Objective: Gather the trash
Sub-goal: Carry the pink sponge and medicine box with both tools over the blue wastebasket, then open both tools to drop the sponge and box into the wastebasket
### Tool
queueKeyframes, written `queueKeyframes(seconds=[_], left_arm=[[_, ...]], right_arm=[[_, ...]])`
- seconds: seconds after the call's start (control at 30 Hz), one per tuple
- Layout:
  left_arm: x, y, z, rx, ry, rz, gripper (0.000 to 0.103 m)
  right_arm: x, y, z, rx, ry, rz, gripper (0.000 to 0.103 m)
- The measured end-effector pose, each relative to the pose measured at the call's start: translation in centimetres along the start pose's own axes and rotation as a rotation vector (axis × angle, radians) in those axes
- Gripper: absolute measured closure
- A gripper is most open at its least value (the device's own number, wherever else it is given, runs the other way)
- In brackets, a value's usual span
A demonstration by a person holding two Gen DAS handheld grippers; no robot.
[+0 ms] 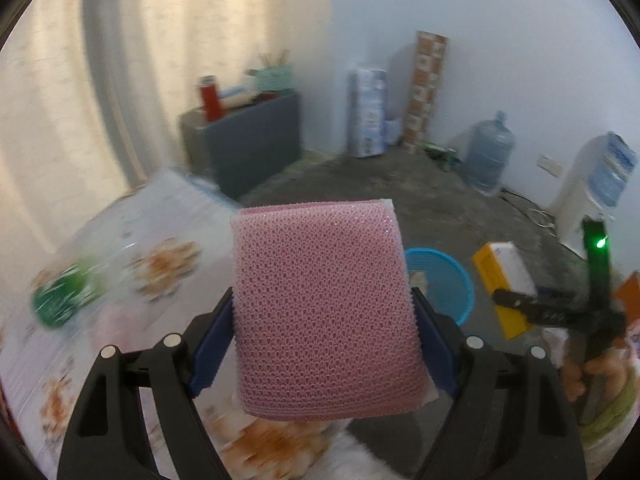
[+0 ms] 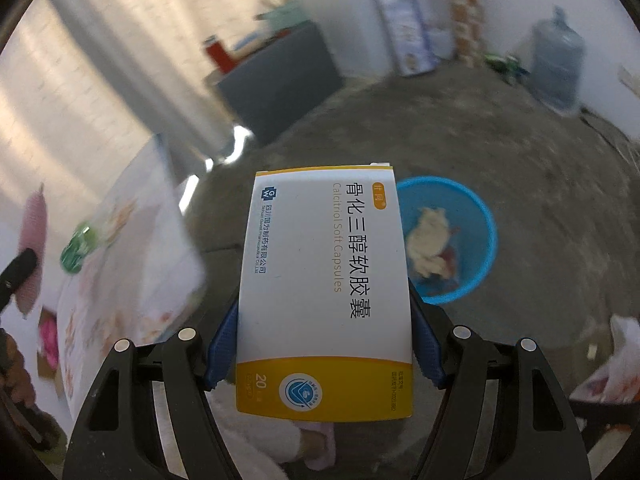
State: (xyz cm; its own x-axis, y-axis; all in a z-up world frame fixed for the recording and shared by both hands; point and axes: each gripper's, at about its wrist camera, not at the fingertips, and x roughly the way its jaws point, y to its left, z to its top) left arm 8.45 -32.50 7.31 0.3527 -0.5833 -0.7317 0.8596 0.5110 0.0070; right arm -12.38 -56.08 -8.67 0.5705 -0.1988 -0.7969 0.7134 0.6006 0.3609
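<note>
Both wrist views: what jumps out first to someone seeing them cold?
The pink mesh sponge fills the left view, clamped between the left gripper pads. The white-and-yellow medicine box fills the right view, clamped in the right gripper. Just beyond both, on the grey floor, stands the blue basket with some scraps already inside.

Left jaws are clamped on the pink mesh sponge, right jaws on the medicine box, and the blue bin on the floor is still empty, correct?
Not quite. The blue bin already holds pale crumpled trash, as the right wrist view shows. The pink mesh sponge and medicine box are gripped as you say.
</note>
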Motion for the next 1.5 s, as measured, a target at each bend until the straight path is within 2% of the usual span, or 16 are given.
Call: queueKeyframes(seconds=[0.17, 0.27, 0.4, 0.63, 0.83, 1.0, 1.17, 1.37, 1.5], left_arm=[[5.3, -4.0, 3.2, 0.026, 0.072, -0.127, 0.023], [9.6, -6.8, 4.5, 0.012, 0.151, -0.211, 0.023], [15.4, -10.0, 5.7, -0.004, 0.269, -0.278, 0.023], [27.0, -15.9, 5.5, -0.052, 0.507, -0.295, 0.023], [33.6, -18.1, 4.5, -0.121, 0.619, -0.287, 0.023], [37.4, -17.4, 4.2, -0.177, 0.658, -0.276, 0.021], [39.6, -16.9, 4.8, -0.208, 0.638, -0.28, 0.019], [39.6, -16.1, 4.9, -0.231, 0.601, -0.335, 0.017], [39.7, -16.2, 5.1, -0.229, 0.583, -0.353, 0.016]], right_arm=[[1.0, -4.1, 0.5, 0.092, 0.001, -0.047, 0.035], [1.8, -6.3, 0.7, 0.135, 0.008, -0.066, 0.035], [3.9, -8.7, 0.9, 0.188, 0.035, -0.072, 0.035], [7.7, -11.5, 1.2, 0.242, 0.102, -0.073, 0.035], [11.1, -13.5, 1.9, 0.263, 0.151, -0.09, 0.035], [13.4, -14.1, 2.5, 0.27, 0.162, -0.104, 0.035], [15.2, -14.0, 3.5, 0.242, 0.149, -0.117, 0.034], [18.0, -15.0, 3.7, 0.243, 0.17, -0.121, 0.031], [18.3, -15.4, 3.7, 0.25, 0.167, -0.128, 0.029]])
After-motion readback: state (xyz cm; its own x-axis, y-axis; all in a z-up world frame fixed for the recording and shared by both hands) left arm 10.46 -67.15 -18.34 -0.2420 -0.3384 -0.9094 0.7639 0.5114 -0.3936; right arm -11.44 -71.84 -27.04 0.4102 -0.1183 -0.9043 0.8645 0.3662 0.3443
